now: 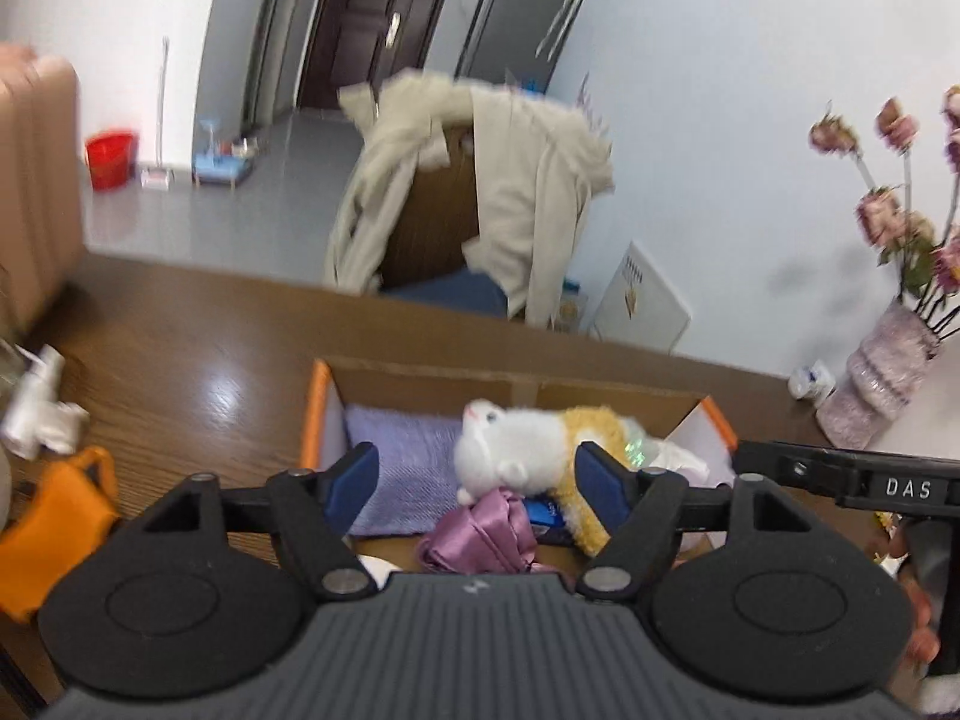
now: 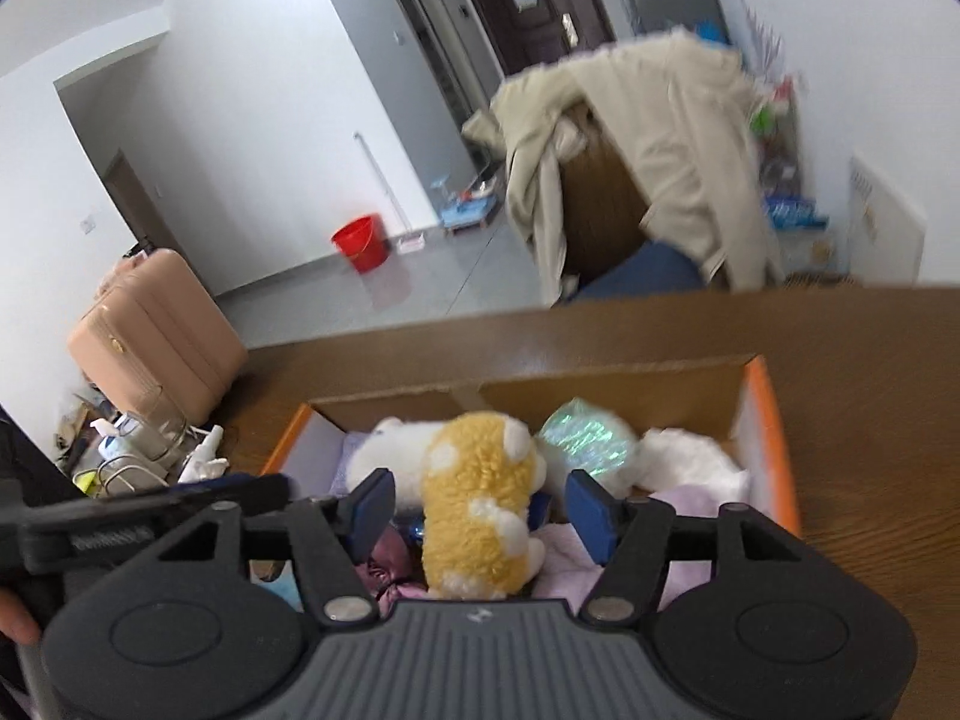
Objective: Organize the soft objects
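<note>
Open cardboard box with orange edging (image 1: 327,387) sits on the brown wooden table (image 1: 198,348), bare tabletop all round it: wide strip on its left in the left wrist view, another along its right wall in the right wrist view (image 2: 774,420). Far table edge runs just behind the box; beyond it a chair draped with a beige coat (image 1: 528,180).

White-and-yellow plush cat toy (image 1: 528,444) lies inside the box on top of the other soft stuff. Long axis runs roughly left-right in the left wrist view, white head toward the left and tipped up, yellow body trailing right. From the right wrist view (image 2: 480,510) the yellow body points toward the camera, head away.

Beside it: lilac knitted cloth (image 1: 408,468) flat at the box's left end, crumpled mauve satin fabric (image 1: 480,534) at the near wall, shiny green iridescent pouch (image 2: 585,435) and white fluffy item (image 2: 696,456) at the right end.

Left gripper (image 1: 477,486): jaws apart, released, blue pads either side of the cat without pressing it. Right gripper (image 2: 480,507): same, spread, clear gap between pads and yellow plush.

Orange fabric bag (image 1: 54,516) on the table left of the box, near the left gripper.
</note>
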